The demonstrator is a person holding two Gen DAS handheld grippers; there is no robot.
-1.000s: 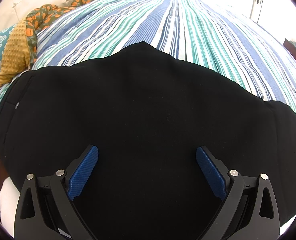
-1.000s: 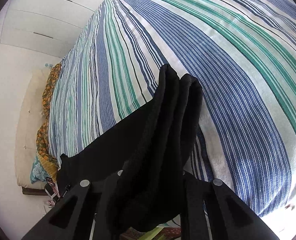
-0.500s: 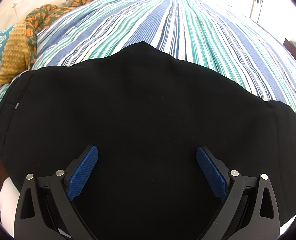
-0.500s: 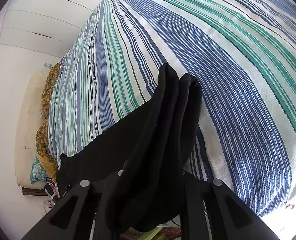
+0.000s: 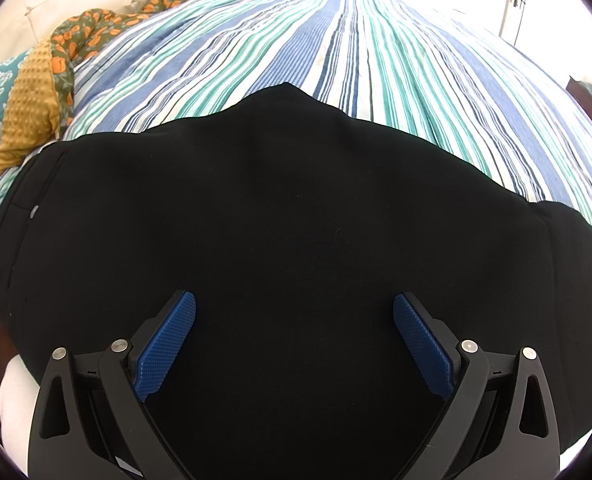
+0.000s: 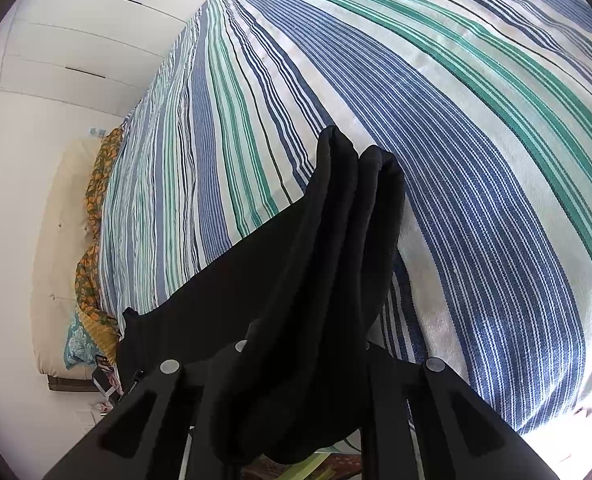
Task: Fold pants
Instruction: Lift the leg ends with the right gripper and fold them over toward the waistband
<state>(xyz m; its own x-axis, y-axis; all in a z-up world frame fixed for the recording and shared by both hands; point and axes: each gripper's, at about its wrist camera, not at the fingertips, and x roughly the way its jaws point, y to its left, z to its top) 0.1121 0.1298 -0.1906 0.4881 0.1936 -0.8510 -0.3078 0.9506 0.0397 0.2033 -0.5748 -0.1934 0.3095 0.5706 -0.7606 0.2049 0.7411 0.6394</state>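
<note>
Because the right gripper (image 6: 307, 360) pinches only a bunched fold of the black pants (image 5: 288, 240), that fold could slip free if lifted quickly, spoiling the crease. The pants lie across the lower half of the left view on a striped bedspread (image 5: 375, 60). The left gripper (image 5: 294, 344) hovers with fingers (image 5: 168, 344) wide apart, holding nothing, cloth between and beneath them.

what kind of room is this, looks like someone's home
Most likely a bedroom in a home. The black pants lie on a bed with a blue, green and white striped cover, a floral blanket is bunched at the far side, and white panelled cupboard doors stand beyond the bed.
</note>
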